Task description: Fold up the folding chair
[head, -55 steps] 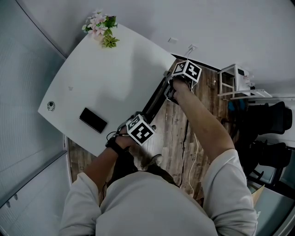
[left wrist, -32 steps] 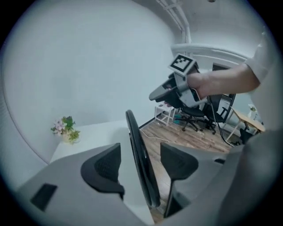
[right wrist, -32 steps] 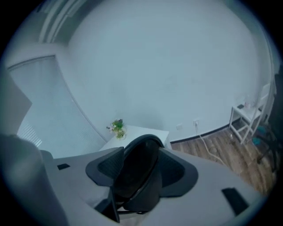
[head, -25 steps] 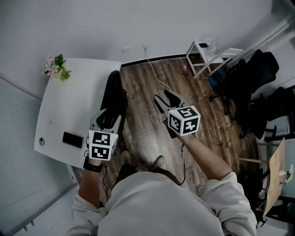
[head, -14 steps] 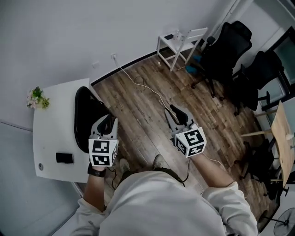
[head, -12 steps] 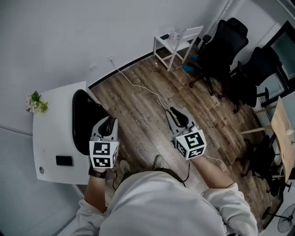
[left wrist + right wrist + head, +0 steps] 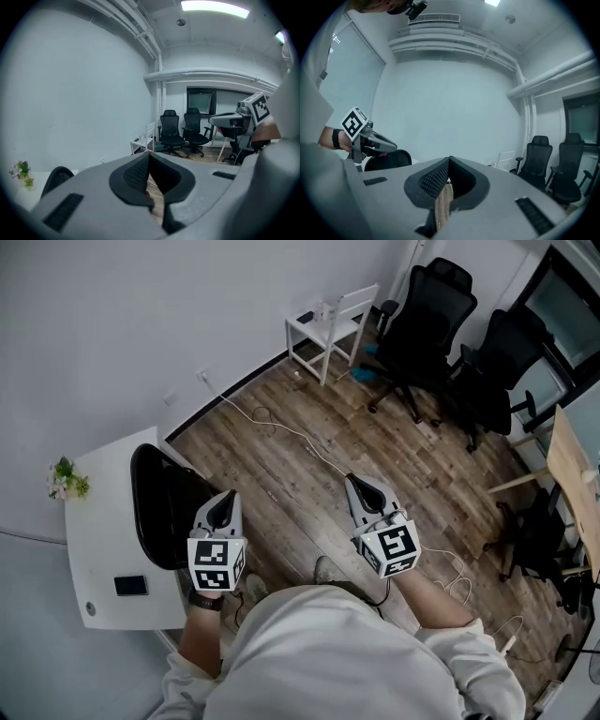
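Floor (image 7: 309, 456): matt brown wood planks, grained. Table (image 7: 98, 540) at eight o'clock: smooth matt white, bearing a glossy black phone (image 7: 129, 585). Chair (image 7: 155, 507): black, slight sheen. Office chairs (image 7: 422, 315) at one o'clock: black mesh. Left gripper (image 7: 149, 155): matt grey plastic with cross-hatched black pads (image 7: 136, 172). Shirt (image 7: 328, 662): pale cloth.

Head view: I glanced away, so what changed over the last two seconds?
The left gripper and right gripper came away from the black chair, and their jaws have just closed, empty. The chair stays by the white table; phone and flowers untouched.
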`<action>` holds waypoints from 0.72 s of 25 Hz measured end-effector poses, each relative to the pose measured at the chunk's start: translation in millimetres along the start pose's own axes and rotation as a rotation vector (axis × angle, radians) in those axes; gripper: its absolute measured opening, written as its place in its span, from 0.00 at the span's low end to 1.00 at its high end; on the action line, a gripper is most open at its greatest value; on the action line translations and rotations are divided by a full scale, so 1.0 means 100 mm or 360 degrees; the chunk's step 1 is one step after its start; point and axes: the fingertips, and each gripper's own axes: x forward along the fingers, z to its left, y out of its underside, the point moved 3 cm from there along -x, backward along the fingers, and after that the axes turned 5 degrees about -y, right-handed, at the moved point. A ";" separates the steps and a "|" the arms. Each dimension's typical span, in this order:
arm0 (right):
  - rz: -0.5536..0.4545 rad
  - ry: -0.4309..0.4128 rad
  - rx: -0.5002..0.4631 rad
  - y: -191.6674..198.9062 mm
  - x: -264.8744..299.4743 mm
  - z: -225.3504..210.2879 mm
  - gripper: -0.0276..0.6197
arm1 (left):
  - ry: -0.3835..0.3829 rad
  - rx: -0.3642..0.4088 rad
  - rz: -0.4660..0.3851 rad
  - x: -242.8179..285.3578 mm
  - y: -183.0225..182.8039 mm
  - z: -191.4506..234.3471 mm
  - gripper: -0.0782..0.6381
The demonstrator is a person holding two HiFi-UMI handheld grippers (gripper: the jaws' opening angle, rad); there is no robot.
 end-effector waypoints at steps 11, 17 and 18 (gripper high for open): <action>-0.0011 0.0041 0.0021 0.02 -0.04 -0.08 0.07 | 0.0018 0.0024 -0.0011 0.05 -0.04 -0.02 0.12; -0.0013 0.0040 0.0025 0.01 0.02 -0.08 0.07 | 0.0008 0.0031 -0.0009 0.07 -0.06 0.05 0.12; -0.0012 0.0039 0.0025 0.02 0.02 -0.08 0.07 | 0.0007 0.0035 -0.0007 0.07 -0.06 0.05 0.12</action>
